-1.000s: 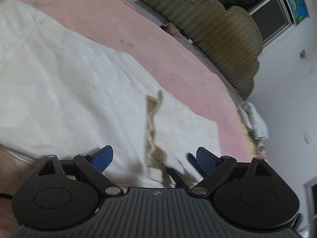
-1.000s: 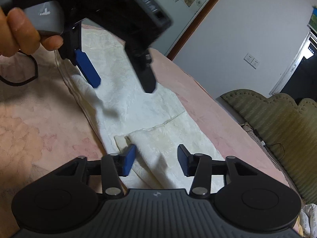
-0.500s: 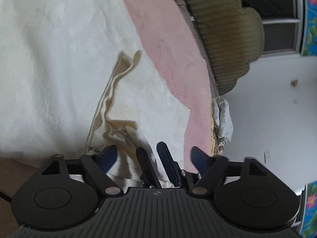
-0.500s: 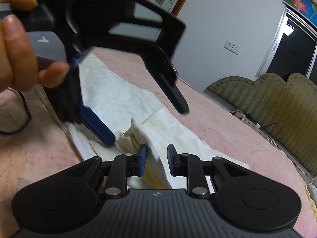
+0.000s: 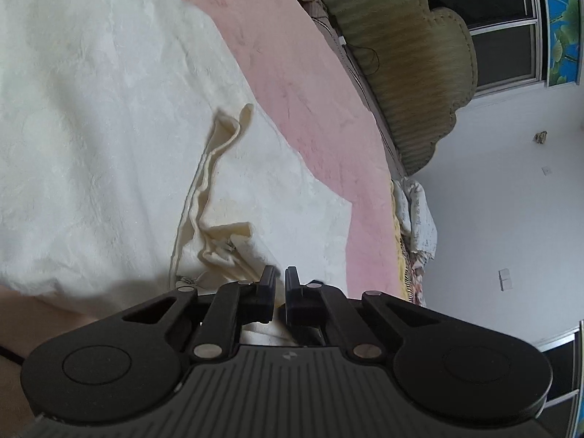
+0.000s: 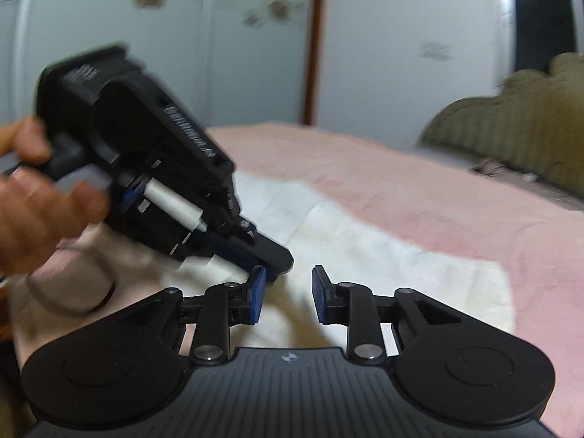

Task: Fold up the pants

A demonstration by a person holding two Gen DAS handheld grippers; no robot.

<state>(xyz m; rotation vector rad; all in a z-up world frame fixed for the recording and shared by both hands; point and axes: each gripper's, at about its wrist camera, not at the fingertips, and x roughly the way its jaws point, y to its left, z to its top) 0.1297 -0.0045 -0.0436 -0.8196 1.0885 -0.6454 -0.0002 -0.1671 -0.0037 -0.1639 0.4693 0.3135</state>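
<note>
since a second ago the left gripper (image 5: 279, 281) has dropped toward the near edge of the cream pants (image 5: 109, 127) and its jaws have just closed from wide apart to nearly together, with a bunched fold of the cream fabric caught between them at the hem. the right gripper (image 6: 288, 292) has swung upward, so its view now takes in the wall and the glass door (image 6: 146, 36) rather than looking down at the bed; its jaws have just been opening a little and stand partly apart, the blue pads (image 6: 258, 292) clear of the cloth that lies under and between them.

the pants lie spread flat across the pink bedspread (image 5: 310, 91), a rumpled seam running from the middle of the garment toward the left gripper's tips. from the right wrist view, the left gripper's black body (image 6: 153, 153) slants down from the upper left, held in a person's hand (image 6: 33, 197), its tip close beside the right gripper's left pad. the picture there is blurred, so whether the two tools touch cannot be told.

an olive scalloped headboard (image 5: 412, 54) stands past the far edge of the bed, under a dark window (image 5: 500, 18).
</note>
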